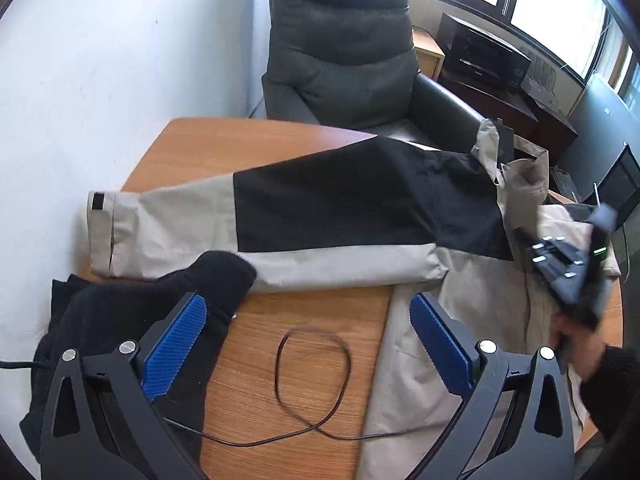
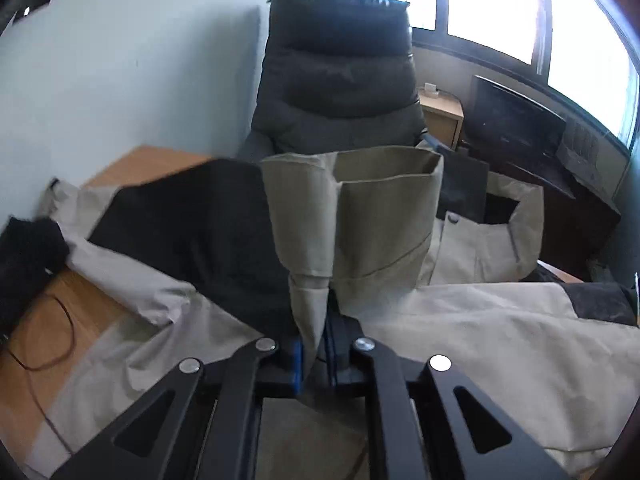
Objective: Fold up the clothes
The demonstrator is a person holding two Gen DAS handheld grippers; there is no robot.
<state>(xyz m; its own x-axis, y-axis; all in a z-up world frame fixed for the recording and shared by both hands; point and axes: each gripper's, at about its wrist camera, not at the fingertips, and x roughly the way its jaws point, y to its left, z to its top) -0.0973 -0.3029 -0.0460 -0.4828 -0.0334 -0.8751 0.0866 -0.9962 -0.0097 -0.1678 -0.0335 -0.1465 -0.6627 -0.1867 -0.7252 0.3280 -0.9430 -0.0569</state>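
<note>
A beige and black jacket point(image 1: 340, 208) lies spread over the wooden table point(image 1: 304, 344). One sleeve stretches left, its cuff point(image 1: 100, 220) near the table's left edge. My left gripper point(image 1: 308, 320) hangs open above the bare wood by the jacket's hem, with nothing between its blue pads point(image 1: 176, 348). At the right edge a hand point(image 1: 572, 332) holds my right gripper point(image 1: 532, 248), blurred. In the right wrist view my right gripper point(image 2: 316, 348) is shut on a pinch of beige cloth, and the jacket's other sleeve cuff point(image 2: 360, 216) stands lifted above the jacket body point(image 2: 500, 340).
A black garment point(image 1: 132, 320) lies bunched at the table's near left corner. A thin dark cable point(image 1: 312, 360) loops over the wood between my left fingers. A dark padded chair point(image 1: 340, 48) stands behind the table, with a wall at left and dark furniture point(image 1: 488, 56) under the windows.
</note>
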